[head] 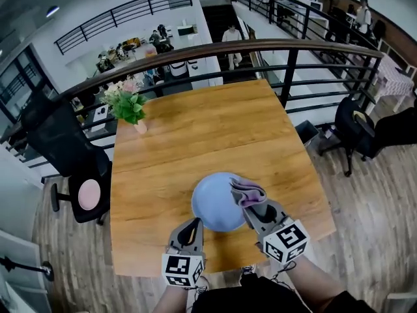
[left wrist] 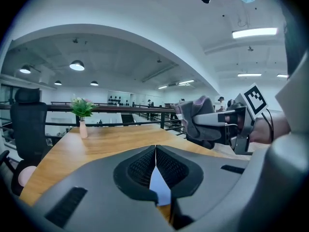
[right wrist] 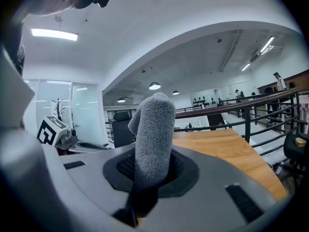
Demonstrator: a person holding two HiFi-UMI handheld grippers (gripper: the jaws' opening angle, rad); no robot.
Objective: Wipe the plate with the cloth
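A pale blue plate (head: 217,202) sits over the near part of the wooden table (head: 195,132). My left gripper (head: 194,224) is shut on the plate's near-left rim. In the left gripper view a thin blue sliver of the plate (left wrist: 158,185) shows between the closed pads (left wrist: 145,168). My right gripper (head: 251,208) is shut on a grey-mauve cloth (head: 246,192), which lies against the plate's right side. In the right gripper view the cloth (right wrist: 154,129) stands up out of the jaws and hides the plate. The cloth (left wrist: 195,117) and the right gripper (left wrist: 212,124) also show in the left gripper view.
A small vase of flowers (head: 133,109) stands at the table's far left corner. A black office chair (head: 65,155) is left of the table and another chair (head: 355,126) is to the right. A dark railing (head: 287,47) runs behind the table's far edge.
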